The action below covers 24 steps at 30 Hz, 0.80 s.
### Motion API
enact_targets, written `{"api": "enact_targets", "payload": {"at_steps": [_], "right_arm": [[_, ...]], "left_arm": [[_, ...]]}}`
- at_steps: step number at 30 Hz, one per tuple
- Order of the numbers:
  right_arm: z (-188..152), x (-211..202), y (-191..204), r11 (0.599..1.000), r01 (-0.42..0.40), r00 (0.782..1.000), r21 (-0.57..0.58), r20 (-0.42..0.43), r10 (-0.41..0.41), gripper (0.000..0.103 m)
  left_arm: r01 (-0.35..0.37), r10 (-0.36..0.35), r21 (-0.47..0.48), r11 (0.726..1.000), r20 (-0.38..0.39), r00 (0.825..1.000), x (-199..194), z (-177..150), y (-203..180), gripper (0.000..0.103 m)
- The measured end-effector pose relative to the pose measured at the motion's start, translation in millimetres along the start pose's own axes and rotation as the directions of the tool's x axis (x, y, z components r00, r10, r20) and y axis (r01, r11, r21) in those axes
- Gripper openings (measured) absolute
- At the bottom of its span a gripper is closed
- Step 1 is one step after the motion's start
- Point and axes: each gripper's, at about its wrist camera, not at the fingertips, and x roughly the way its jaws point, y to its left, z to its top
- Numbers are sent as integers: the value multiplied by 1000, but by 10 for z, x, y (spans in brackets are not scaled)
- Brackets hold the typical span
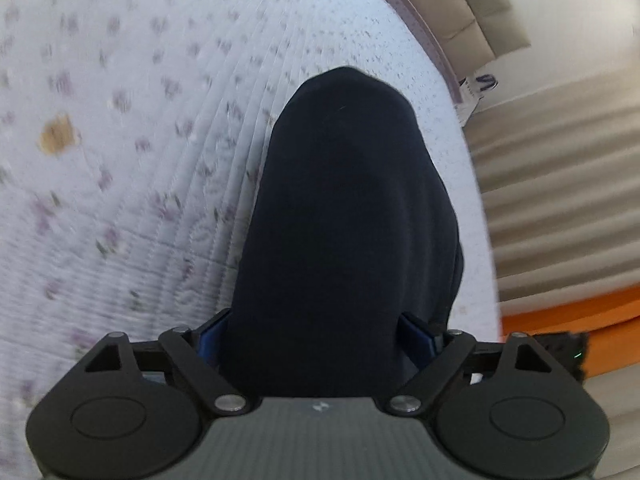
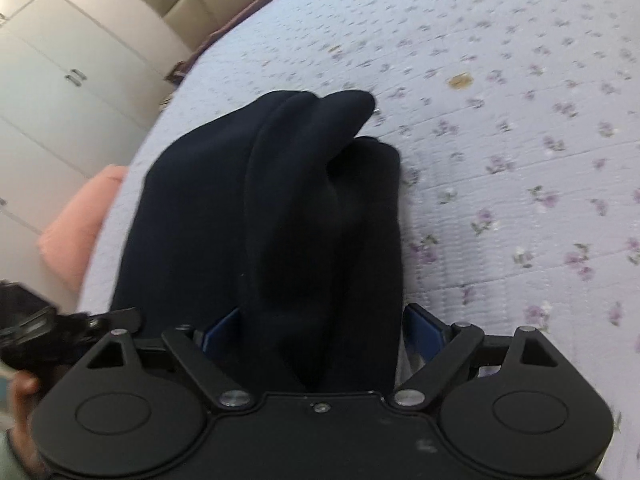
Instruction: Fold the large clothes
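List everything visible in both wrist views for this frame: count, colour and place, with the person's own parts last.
dark garment: one, navy, bunched on the bed, running between both grippers' fingers.
bedspread: one, pale lilac with purple flowers, covering the bed.
brown mark: one, tan, on the bedspread.
headboard: one, beige, padded, at the bed's far edge.
wardrobe: one, white doors, beside the bed.
pink item: one, at the bed's edge; unclear what.
left gripper: black, blue pads, spread wide.
right gripper: black, blue pads, spread wide.
hand: one, lower left, right wrist view.
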Motion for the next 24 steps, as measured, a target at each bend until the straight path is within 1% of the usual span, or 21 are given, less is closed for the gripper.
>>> {"api": "enact_targets", "payload": {"at_steps": [2, 4, 5, 6, 7, 8, 10, 11, 12, 13, 15, 17, 20, 24], "right_arm": [[0, 17, -28, 1000, -28, 1000, -3, -14, 28, 103], [-2, 23, 22, 1000, -22, 1000, -9, -7, 21, 103], [-13, 40, 65, 1000, -16, 1000, -16, -5, 16, 102], [-29, 51, 110, 1000, -15, 1000, -26, -2, 15, 90], [-47, 63, 155, 999, -30, 1000, -35, 3, 30, 75], [-59, 70, 167, 998, -46, 999, -30, 5, 46, 75], [-94, 51, 229, 999, -35, 999, -37, 30, 36, 65], [-109, 25, 260, 999, -34, 999, -41, 40, 36, 63], [-127, -24, 302, 999, -34, 998, -42, 53, 36, 56], [-149, -81, 351, 998, -34, 997, -48, 67, 38, 51], [-216, -225, 519, 996, -30, 995, -84, 95, 38, 50], [-319, -363, 734, 992, -20, 994, -127, 106, 34, 49], [-581, -593, 1087, 988, -26, 992, -150, 119, 44, 49], [-1088, -829, 1621, 988, -37, 991, -153, 121, 56, 49]], "left_arm": [[15, -15, 2, 1000, -1, 1000, 54, -1, 28, 89], [4, -4, 32, 999, 8, 1000, 86, -14, -11, 88], [-12, 11, 48, 999, 17, 1000, 94, -29, -40, 83], [-27, 25, 59, 998, 26, 999, 93, -49, -60, 80], [-37, 35, 66, 997, 36, 999, 76, -69, -69, 73], [-38, 35, 71, 997, 44, 998, 51, -88, -73, 66], [-26, 20, 92, 995, 58, 998, -23, -119, -101, 60], [-19, 12, 109, 994, 65, 998, -60, -149, -138, 58], [-7, -2, 129, 992, 72, 997, -102, -178, -175, 58], [11, -23, 147, 989, 78, 997, -150, -204, -198, 57], [66, -82, 166, 984, 90, 993, -310, -300, -244, 56], [100, -120, 190, 977, 97, 988, -544, -412, -293, 56], [118, -141, 200, 973, 102, 985, -983, -617, -267, 57], [130, -146, 178, 975, 83, 986, -1611, -926, -125, 57]]}}
